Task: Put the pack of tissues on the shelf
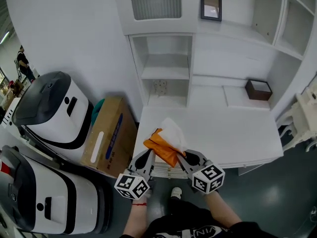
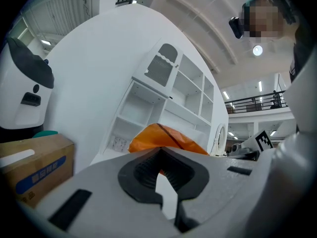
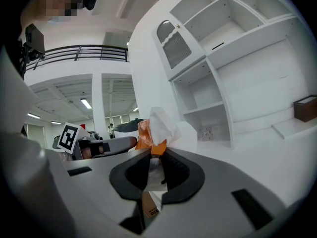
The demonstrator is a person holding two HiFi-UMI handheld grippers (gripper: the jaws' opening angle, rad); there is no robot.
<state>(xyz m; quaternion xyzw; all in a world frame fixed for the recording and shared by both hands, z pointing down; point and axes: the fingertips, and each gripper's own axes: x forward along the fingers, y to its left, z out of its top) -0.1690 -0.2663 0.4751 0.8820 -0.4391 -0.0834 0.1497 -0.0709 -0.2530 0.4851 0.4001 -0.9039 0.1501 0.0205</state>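
Pinching the orange pack of tissues (image 1: 162,148) from either end, left gripper (image 1: 149,155) and right gripper (image 1: 184,157) hold it over the white counter's (image 1: 233,133) front edge.

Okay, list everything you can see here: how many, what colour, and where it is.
pack of tissues: one, orange with white tissue sticking out, held over the desk's front edge
shelf unit: one, white, behind the desk
desk: one, white, centre
small box: one, dark brown, desk's right rear
picture frame: one, dark, high above the desk
cardboard box: one, brown with blue print, floor left of the desk
machines: two, white and black, far left
left gripper: one, grey, shut on the pack's left end
right gripper: one, grey, shut on the pack's right end
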